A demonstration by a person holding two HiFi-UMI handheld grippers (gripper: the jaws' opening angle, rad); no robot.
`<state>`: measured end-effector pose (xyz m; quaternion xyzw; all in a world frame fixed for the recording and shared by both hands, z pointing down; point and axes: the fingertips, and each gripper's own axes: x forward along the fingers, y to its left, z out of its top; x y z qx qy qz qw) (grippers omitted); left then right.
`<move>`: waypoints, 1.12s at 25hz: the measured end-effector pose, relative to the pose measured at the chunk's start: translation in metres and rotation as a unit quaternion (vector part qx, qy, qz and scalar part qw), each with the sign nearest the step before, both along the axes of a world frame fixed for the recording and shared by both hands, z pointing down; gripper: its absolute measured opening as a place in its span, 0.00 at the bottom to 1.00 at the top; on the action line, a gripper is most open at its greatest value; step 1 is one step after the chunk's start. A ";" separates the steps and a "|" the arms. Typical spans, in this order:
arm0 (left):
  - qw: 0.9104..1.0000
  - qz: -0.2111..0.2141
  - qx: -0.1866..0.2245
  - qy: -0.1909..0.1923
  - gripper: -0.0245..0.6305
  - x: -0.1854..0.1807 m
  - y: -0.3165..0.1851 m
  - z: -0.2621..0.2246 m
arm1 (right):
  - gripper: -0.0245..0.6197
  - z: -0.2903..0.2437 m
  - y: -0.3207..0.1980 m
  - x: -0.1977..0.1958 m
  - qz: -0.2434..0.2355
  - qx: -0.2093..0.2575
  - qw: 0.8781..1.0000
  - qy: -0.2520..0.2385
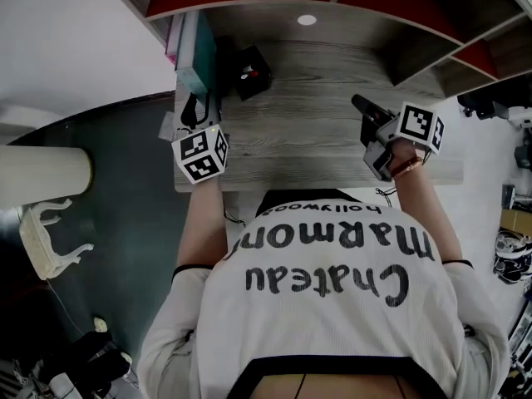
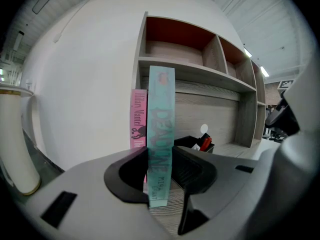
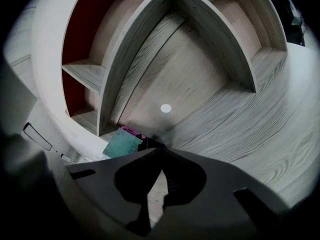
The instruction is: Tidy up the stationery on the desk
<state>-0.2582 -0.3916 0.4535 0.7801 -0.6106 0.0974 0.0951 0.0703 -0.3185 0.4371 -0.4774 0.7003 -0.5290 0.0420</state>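
Where the bench (image 1: 316, 148) meets the white wall, the left gripper (image 2: 161, 179) has its fingers clamped on an upright teal book (image 2: 161, 109), just beside a pink book (image 2: 138, 119). A black pen holder (image 2: 192, 143) sits close behind, to the right. Only the head view shows the right gripper (image 1: 362, 106), well apart over the bench's right side. Its own view shows its fingers together, holding nothing.
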 end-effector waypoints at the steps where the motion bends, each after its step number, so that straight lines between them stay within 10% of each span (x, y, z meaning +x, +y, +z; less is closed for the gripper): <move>1: 1.000 0.000 -0.002 0.000 0.28 -0.002 -0.001 0.001 | 0.06 0.000 0.001 0.000 0.002 0.000 1.000 0.000; 28: 0.999 -0.034 -0.007 0.015 0.28 -0.027 -0.046 0.012 | 0.06 0.003 0.006 0.014 0.057 -0.008 0.998 0.014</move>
